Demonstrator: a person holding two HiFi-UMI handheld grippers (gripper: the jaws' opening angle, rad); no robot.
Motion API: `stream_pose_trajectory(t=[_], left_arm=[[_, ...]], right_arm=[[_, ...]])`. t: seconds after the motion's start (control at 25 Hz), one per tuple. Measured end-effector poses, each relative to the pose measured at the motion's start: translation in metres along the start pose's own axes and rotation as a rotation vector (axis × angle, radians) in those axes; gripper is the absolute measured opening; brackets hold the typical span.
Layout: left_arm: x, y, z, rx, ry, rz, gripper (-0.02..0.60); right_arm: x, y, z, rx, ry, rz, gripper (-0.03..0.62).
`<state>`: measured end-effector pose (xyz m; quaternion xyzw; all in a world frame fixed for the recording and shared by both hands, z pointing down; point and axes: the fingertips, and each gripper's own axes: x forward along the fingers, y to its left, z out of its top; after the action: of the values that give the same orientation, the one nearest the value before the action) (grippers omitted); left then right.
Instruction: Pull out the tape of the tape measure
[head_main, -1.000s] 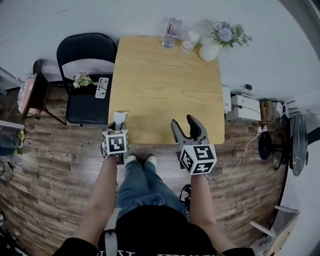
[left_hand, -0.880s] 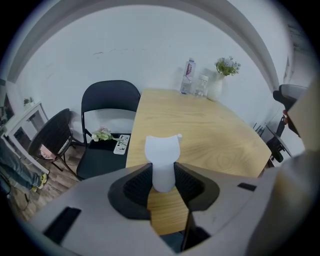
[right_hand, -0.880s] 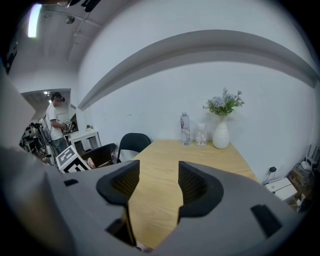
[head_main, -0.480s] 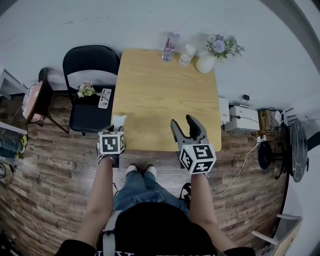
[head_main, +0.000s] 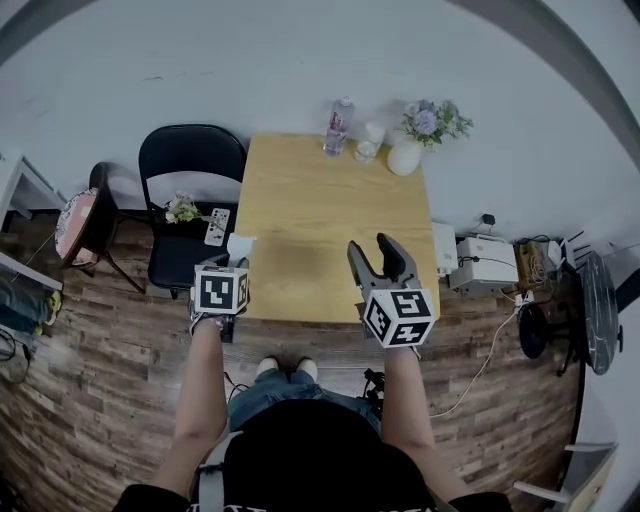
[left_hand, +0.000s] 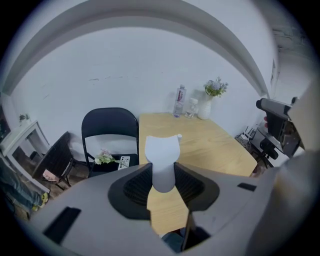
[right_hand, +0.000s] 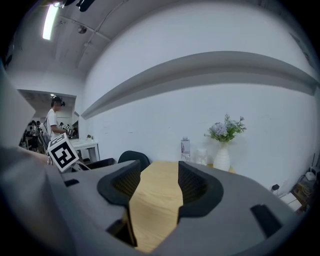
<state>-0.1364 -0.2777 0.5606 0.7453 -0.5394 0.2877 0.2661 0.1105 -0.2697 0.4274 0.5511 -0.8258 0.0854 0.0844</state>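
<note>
**Higher than a second ago, one grip full, one grip empty**

Holds both grippers higher over the near table edge than a second ago, with more white wall taken into the head view. Stands in white shoes (head_main: 263, 369) on a brown wood-plank floor (head_main: 110, 370), with a black-and-white marker cube (head_main: 220, 292) on the left tool and another (head_main: 398, 317) on the right.

Clamps the left gripper (left_hand: 162, 174) on a white, smooth-sided plastic tape measure (left_hand: 162, 150). Presses the ribbed black pads against its two flat sides and leaves its notched upper end poking out past the fingertips. Carries that tape measure in the air, above the near left corner of the table as the head view shows it.

Bears the right gripper (right_hand: 154, 185) with its jaws apart, just drawn in a little, and nothing between them but tabletop seen through the gap.

Faces a square light-wood table (head_main: 330, 220), bare across its middle. Finds just left of it a black folding chair (head_main: 190, 165), with a small flower bunch (head_main: 183, 209) and a white remote control (head_main: 217, 227) on the seat. Meets at the far table edge a clear plastic bottle (head_main: 338, 127), a small clear cup (head_main: 369, 142) and a white vase (head_main: 404, 157) of pale purple flowers (head_main: 430, 120). Ends at the plain white wall (head_main: 300, 70).
</note>
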Motion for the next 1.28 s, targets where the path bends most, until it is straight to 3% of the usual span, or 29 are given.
stream_pose_trajectory(t=[0.2, 0.6, 0.92, 1.28], left_arm=[[-0.021, -0.002, 0.034, 0.042, -0.052, -0.035, 0.141], [-0.066, -0.018, 0.091, 0.201, -0.145, -0.055, 0.141], [-0.084, -0.035, 0.104, 0.285, -0.150, -0.093, 0.141], [-0.095, -0.078, 0.109, 0.429, -0.123, -0.226, 0.141]], right_arm=[[0.001, 0.005, 0.022, -0.033, -0.045, 0.004, 0.229], [-0.001, 0.015, 0.060, -0.074, -0.129, 0.022, 0.229], [0.003, 0.048, 0.063, -0.126, -0.121, 0.134, 0.229], [0.012, 0.088, 0.058, -0.223, -0.072, 0.281, 0.191]])
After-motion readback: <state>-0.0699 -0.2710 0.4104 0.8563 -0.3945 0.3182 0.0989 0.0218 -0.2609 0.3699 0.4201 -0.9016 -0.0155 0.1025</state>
